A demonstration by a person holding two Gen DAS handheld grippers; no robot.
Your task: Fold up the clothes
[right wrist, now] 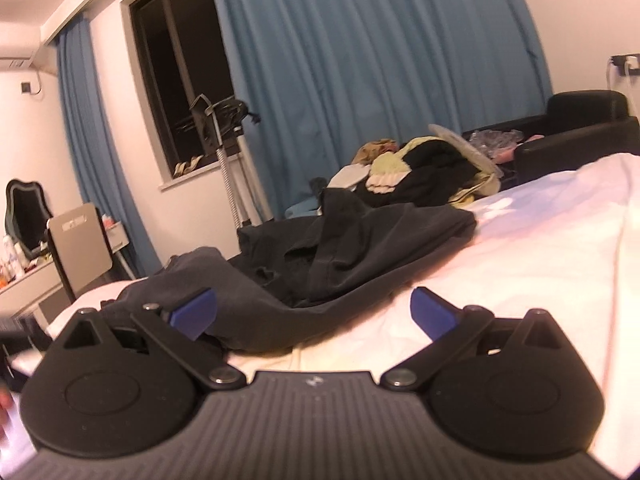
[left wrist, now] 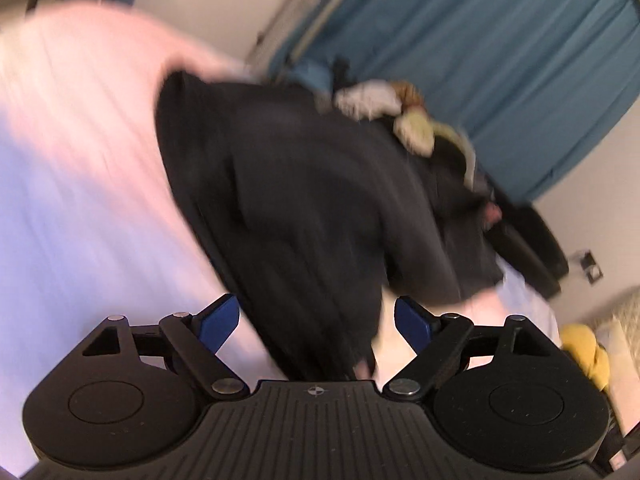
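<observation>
A dark grey garment (left wrist: 304,208) lies crumpled on the white bed sheet (left wrist: 80,200); the left wrist view is blurred by motion. My left gripper (left wrist: 318,320) is open, its blue fingertips (left wrist: 218,322) either side of the garment's near end, which hangs between them. In the right wrist view the same garment (right wrist: 344,256) lies spread across the bed. My right gripper (right wrist: 314,312) is open and low over the sheet (right wrist: 520,260), its left fingertip (right wrist: 194,312) in front of the garment's near edge.
A pile of other clothes (right wrist: 424,172) sits at the bed's far edge. Behind are blue curtains (right wrist: 360,60), a dark window, a garment steamer stand (right wrist: 224,140), a chair (right wrist: 80,248) at left and a black armchair (right wrist: 580,128) at right.
</observation>
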